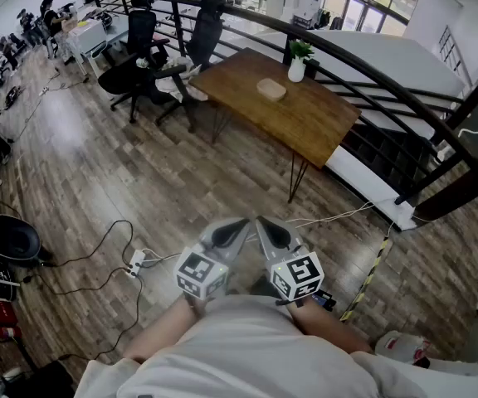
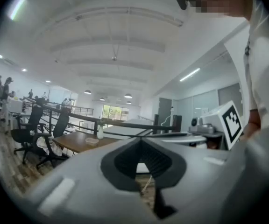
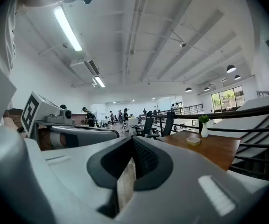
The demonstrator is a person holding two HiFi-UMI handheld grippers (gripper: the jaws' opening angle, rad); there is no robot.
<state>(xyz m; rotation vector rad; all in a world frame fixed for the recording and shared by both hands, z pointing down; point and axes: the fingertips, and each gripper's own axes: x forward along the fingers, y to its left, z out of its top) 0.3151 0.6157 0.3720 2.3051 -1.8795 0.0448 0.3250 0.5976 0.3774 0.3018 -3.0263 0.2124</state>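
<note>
Two closed empty claws, left gripper (image 1: 237, 225), right gripper (image 1: 264, 225)

Matt plastic, grained wood, dark metal — finishes near the two grippers

The left gripper (image 2: 141, 143) and right gripper (image 3: 131, 143) have smooth, matt grey plastic shells, and their pads (image 3: 146, 158) are black and finely ribbed. In the head view, the table (image 1: 305, 118) at one o'clock has a brown wood top with a soft sheen, on thin dark metal legs. The plank floor (image 1: 81, 181) at nine o'clock is wood-grained and slightly glossy, and the railing (image 1: 363, 66) at two o'clock is smooth dark metal — the vase (image 1: 296, 70) is glossy white.
</note>
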